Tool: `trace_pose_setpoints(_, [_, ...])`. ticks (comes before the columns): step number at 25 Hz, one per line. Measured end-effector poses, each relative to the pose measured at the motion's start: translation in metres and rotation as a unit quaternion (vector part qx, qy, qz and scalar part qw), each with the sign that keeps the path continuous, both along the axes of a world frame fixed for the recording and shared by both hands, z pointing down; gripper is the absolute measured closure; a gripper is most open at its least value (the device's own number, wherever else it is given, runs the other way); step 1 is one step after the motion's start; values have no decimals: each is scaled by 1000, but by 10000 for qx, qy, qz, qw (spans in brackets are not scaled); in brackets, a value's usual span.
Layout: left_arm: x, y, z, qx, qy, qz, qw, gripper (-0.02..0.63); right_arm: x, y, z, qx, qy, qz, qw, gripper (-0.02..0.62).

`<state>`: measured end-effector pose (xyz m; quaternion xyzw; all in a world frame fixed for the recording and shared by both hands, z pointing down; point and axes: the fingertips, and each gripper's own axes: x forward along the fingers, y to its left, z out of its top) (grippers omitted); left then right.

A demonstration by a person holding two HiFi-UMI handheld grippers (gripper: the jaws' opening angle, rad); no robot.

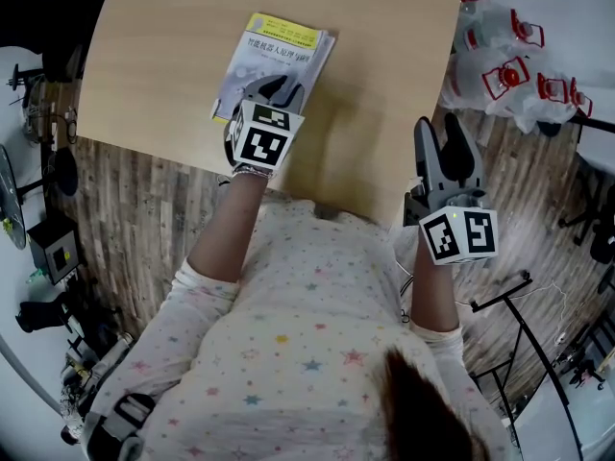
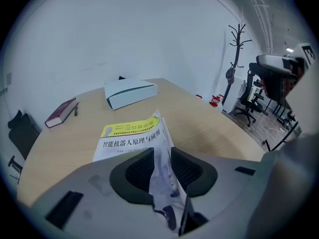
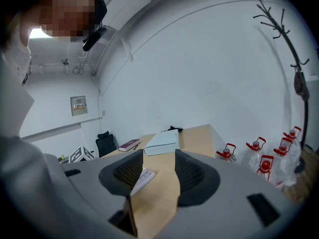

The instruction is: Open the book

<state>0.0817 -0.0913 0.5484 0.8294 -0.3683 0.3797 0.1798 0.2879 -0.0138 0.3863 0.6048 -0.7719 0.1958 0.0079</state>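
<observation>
Left gripper (image 2: 160, 156): pads (image 2: 140, 169) clamped on the lifted free edge of the book's front cover (image 2: 162, 148). The sheet stands curled between the jaws and is raised off the page block. The hold looks light and near the cover's corner, so it could slip. Right gripper (image 3: 158, 168): jaws apart and empty, with only the table showing through the gap. It hangs just off the table's (image 1: 384, 84) near edge, toward the near right corner, well apart from the book (image 1: 274, 51). The book lies flat just inside the near edge, left of its middle. The rest of the table around it is bare, apart from a white box (image 2: 130, 92) and a dark red book (image 2: 61, 112) at the far side. Orientation: the long axis runs from the near edge toward the far edge, leaning a little right. The yellow title band is at the far end, so the print reads upright for the holder. The spine is on the left long side and the free page edges are on the right, by the jaws. Judgement on the step: pinch the cover alone, not the pages under it. Carry it in an arc up and over toward the spine side, not straight up, or the whole book is likely to tilt or skid toward the near edge. The idle right gripper could press the page block down if it starts to lift. Ease the cover open slowly, because a thin paper cover creases easily at the pinch.
</observation>
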Motion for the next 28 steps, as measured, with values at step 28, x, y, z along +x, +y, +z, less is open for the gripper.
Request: trace_pose_setpoints(28, [-57, -25, -44, 243, 24, 75, 9997, 584, -19, -27, -18, 186, 14, -306, 9994, 420])
